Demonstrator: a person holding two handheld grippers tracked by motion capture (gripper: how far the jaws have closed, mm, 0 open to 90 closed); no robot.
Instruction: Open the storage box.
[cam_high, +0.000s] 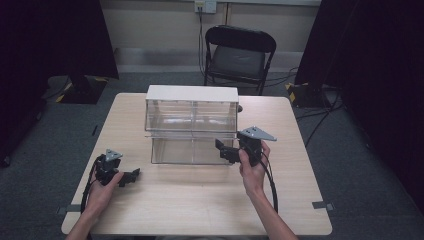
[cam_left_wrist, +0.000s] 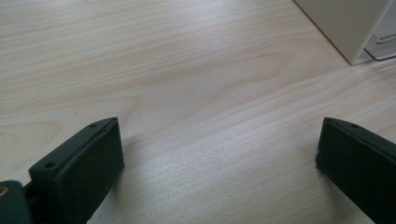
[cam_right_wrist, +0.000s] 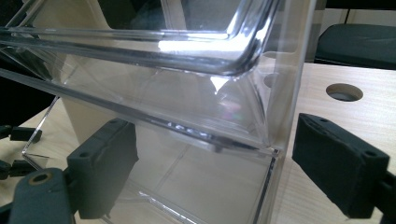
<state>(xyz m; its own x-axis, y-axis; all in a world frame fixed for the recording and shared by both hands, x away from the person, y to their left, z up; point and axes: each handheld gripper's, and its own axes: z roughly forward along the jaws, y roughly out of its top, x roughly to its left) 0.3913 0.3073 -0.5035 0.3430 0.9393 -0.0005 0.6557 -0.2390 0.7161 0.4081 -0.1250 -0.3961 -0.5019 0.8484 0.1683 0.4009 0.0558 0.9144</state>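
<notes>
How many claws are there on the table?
2. The left claw is low over the table's near left part, open. The right claw is open at the right front corner of the clear drawer box.

I can read no writing, label, brand, number or sign in any of my views. The clear drawer box (cam_high: 191, 125) carries no lettering on its white top or its transparent fronts. The wooden surface (cam_high: 200, 200) is bare grain. The grey plate on the right claw (cam_high: 226, 150) is unmarked, and so are the black pads of the left claw (cam_left_wrist: 219, 158). The yellow-and-black striped patches on the floor (cam_high: 299, 92) are only hazard stripes, with no words. The wall socket (cam_high: 205, 6) at the top of the high view is too small to make out.
</notes>
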